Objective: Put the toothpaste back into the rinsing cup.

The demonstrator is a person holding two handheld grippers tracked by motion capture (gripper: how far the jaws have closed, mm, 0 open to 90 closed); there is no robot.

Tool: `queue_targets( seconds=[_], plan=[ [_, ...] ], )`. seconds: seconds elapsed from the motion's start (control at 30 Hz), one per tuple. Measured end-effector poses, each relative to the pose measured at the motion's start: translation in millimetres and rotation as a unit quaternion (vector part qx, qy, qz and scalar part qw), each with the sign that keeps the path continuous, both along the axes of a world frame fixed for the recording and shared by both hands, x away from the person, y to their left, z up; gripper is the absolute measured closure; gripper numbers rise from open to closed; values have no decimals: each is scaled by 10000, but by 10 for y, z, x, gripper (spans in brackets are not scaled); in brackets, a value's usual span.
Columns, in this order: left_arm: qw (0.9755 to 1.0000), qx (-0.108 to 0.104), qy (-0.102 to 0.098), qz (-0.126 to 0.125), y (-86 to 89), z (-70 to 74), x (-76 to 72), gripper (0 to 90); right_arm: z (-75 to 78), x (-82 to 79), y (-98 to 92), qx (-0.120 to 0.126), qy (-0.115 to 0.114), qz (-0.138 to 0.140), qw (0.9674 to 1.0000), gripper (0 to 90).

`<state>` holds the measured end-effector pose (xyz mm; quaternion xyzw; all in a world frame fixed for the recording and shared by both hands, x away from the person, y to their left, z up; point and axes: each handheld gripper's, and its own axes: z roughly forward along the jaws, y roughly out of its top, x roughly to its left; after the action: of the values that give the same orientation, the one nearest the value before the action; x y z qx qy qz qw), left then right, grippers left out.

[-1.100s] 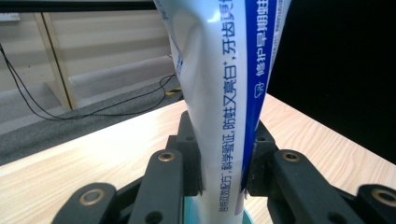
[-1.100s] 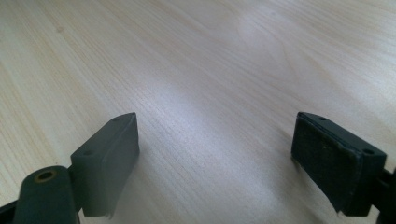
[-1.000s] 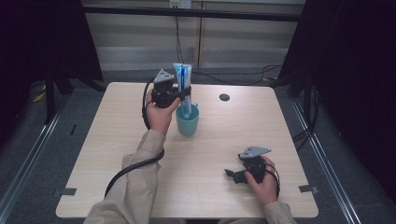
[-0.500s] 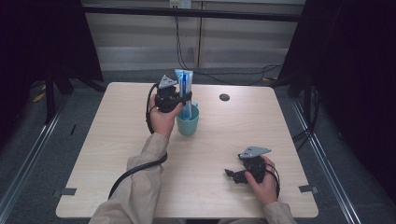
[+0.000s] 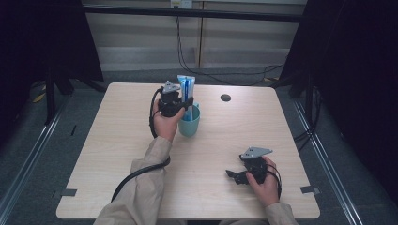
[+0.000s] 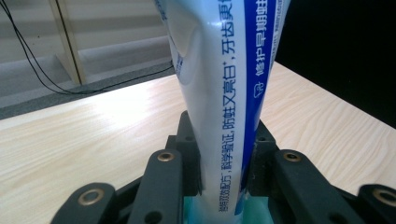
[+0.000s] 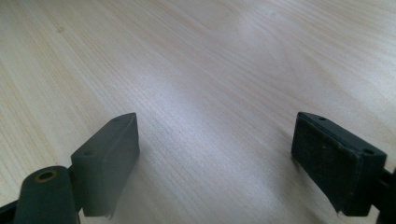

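White-and-blue toothpaste tube (image 6: 224, 93) upright in teal cup (image 5: 189, 125), mid-counter (image 5: 117, 140) | left gripper (image 5: 180, 105) fingers (image 6: 163, 172) clamp tube's lower body | right gripper (image 5: 233, 175) fingers (image 7: 109, 154) wide, empty, near counter edge | tube likely light, soft, dents easily; grip gently near stiff crimp

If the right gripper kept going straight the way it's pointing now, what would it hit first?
Most likely nothing but bare wood. The right gripper is open, its jaws wide apart and low over the table, pointing left across it. The green cup sits farther back, apparently off that line, though depth is hard to judge.
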<state>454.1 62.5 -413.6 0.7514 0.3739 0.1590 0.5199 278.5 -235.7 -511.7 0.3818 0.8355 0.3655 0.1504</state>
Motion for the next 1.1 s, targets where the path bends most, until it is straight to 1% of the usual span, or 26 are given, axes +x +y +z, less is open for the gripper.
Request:
queue_targets(
  seconds=[0.17, 0.2, 0.53, 0.73, 0.9, 1.1],
  plan=[
    [10000, 61, 66, 2, -11, -56, -1, 727, 0, 0, 0, -1, 0, 2, 10000, 146],
    [10000, 46, 77, -8, -11, -69, -1, 727, 0, 0, 0, 0, 0, 1, 10000, 146],
    [9998, 136, 147, -13, -18, -133, -4, 726, 0, 2, -2, 4, -3, 7, 10000, 147],
    [9996, 171, 231, -8, -30, -184, -3, 726, 0, 2, -2, 6, -4, 7, 10000, 147],
    [9994, 221, 258, -23, -34, -198, 4, 726, 0, 2, -2, 7, -3, 8, 10000, 147],
    [9994, 188, 289, -13, -31, -202, 15, 723, 0, 2, -2, 7, -4, 8, 10000, 147]
  ],
)
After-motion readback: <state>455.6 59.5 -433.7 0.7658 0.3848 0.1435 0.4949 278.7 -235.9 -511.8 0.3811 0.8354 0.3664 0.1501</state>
